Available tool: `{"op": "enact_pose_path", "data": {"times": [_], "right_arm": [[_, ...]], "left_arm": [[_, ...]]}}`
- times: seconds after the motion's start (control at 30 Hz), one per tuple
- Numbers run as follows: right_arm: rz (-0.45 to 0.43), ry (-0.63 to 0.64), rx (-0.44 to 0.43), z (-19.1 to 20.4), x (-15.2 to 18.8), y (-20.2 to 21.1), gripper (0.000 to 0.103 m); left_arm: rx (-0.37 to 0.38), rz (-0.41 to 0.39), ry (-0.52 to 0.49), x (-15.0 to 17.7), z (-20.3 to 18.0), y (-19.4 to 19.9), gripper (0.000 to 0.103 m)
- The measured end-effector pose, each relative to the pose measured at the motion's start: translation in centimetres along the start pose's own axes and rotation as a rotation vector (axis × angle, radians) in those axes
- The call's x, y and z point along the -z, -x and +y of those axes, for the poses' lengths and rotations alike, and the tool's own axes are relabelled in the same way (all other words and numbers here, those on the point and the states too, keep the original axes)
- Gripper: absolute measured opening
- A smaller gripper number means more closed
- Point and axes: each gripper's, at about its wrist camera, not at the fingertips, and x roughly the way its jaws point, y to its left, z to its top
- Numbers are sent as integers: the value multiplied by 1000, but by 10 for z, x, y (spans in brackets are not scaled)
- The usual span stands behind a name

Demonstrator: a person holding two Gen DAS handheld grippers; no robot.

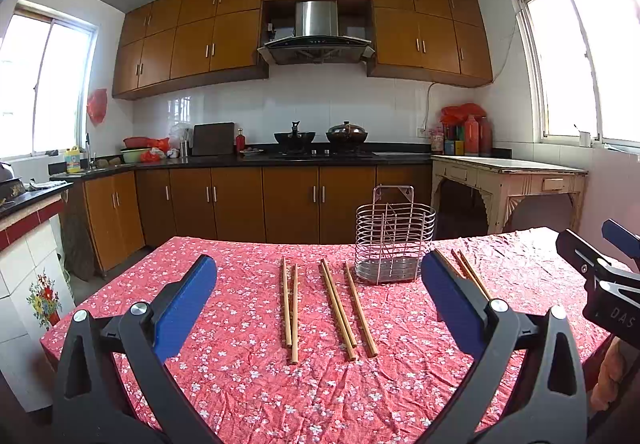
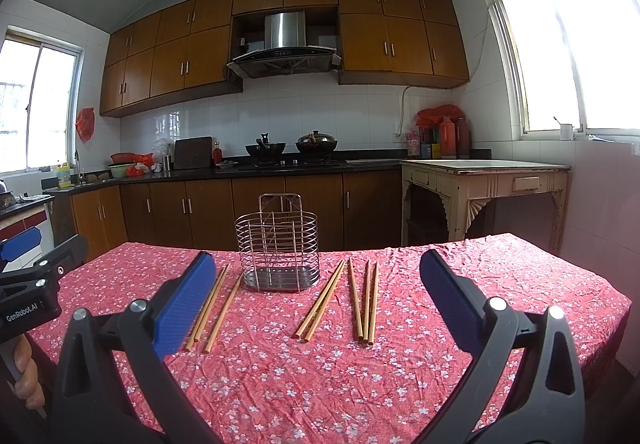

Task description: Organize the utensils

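Both pairs of tongs stand wide apart and hold nothing: the left tongs (image 1: 320, 296), black-armed with blue pads, hang above the near edge of the desk (image 1: 240, 384), which is spread with a crumpled red cloth printed with small white flowers, and the right tongs (image 2: 318, 298), of the same make, hang just beside them to the right, also over the near edge. Beyond them the long, thin, pale wooden chopsticks lie flat on the cloth, pointing roughly near to far, in two groups: the left group (image 1: 332, 308) of about five sticks is left of the holder, and the right group (image 2: 352, 302), also about five, is right of it, two of them crossing at a slight angle. Between the groups, toward the far side, the round silver wire utensil holder (image 2: 277, 248) stands upright on its perforated base, with wire dividers inside and no utensil in it that can be seen. So the work appears to be at its start, with nothing yet gathered. The next move likely calls for one pair of tongs to drop low and close across a stick's shaft; thin sticks lying flat may roll or slip, and a held one must then be tipped upright to enter the holder's open top.
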Motion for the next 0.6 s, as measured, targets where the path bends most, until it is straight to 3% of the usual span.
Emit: {"op": "enact_pose_path", "data": {"times": [0.6], "right_arm": [[-1,-3,-1,1,0,1,99]], "left_arm": [[-1,0,-2,-2,-2,1,101]]}}
